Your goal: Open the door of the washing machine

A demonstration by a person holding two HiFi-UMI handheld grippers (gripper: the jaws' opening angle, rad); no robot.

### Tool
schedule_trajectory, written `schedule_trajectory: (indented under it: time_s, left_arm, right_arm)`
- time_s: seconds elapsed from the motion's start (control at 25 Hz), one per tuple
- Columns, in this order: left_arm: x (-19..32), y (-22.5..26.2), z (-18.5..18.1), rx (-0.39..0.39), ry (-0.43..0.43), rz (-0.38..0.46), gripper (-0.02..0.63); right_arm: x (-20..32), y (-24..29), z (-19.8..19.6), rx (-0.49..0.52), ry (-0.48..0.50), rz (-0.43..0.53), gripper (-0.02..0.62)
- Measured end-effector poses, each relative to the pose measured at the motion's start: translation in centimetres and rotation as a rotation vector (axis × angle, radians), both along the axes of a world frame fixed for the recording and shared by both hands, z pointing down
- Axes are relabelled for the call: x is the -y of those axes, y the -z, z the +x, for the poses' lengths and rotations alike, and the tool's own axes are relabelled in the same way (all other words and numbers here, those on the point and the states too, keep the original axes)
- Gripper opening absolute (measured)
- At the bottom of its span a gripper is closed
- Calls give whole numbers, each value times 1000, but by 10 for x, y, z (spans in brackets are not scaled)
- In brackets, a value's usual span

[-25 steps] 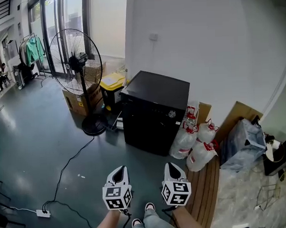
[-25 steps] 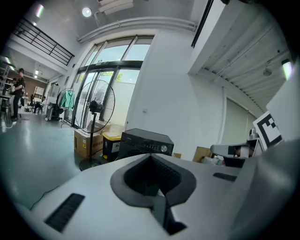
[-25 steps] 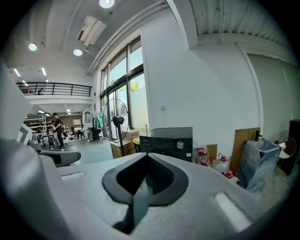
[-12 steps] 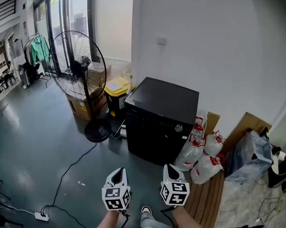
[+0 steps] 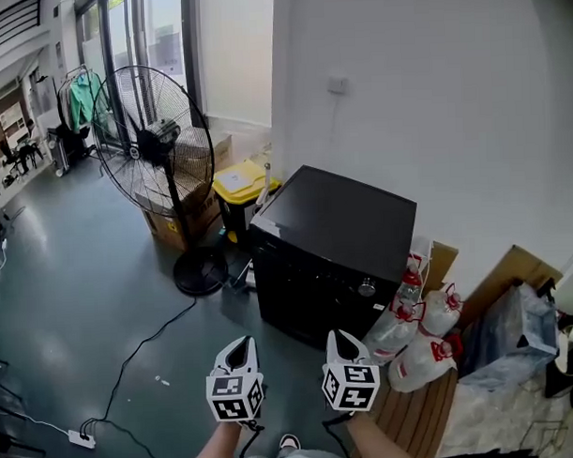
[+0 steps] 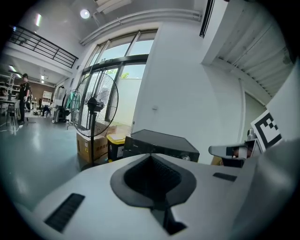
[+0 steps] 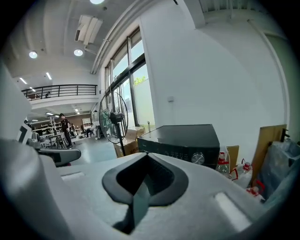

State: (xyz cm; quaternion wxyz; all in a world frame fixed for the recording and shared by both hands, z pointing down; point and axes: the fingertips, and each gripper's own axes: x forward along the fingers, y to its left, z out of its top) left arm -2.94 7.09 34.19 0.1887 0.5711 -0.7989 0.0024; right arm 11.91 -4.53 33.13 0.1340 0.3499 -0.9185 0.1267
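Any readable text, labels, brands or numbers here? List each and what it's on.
None reads clearly.
Cardboard box: dark print on its front, too blurred.
Washing machine: panel markings beside the knob, too small.
Yellow bin: pale patch on lid, too small.
Left gripper and right gripper: square markers only, no words.

Closed hand-held gripper (image 6: 151,156), black washing machine (image 6: 161,143) ahead
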Motion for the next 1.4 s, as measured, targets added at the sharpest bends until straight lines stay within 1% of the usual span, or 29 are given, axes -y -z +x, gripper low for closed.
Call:
schedule_trajectory:
  time_s: [0.12, 0.36, 0.44, 0.6, 0.8, 1.08, 1.24, 1.4]
  left_arm:
    - [16, -5, -9, -8, 17, -17, -6]
    - [40, -23, -27, -14, 19, -58, -6]
    - [53, -25, -35, -9, 5, -65, -6]
    - [83, -31, -53, 9, -57, -78, -6]
    - [130, -23, -91, 31, -132, -54, -6]
    - [191, -11, -162, 43, -233, -46, -6]
    - [210, -21, -202, 31, -272, -52, -6]
    - [223, -48, -222, -10, -276, -100, -6]
  right_arm:
    - [20, -4, -7, -4, 8, -11, 5]
    - [49, -22, -19, -14, -5, -46, 5]
    - [60, -27, -25, -18, -19, -51, 5]
    - [79, -37, -39, -29, -64, -60, 5]
    - [109, -36, -70, -30, -125, -46, 5]
    - [153, -27, -131, -27, -216, -44, 5]
    - [166, -31, -167, -49, -258, -37, 5]
    - [175, -37, -180, -84, -277, -35, 5]
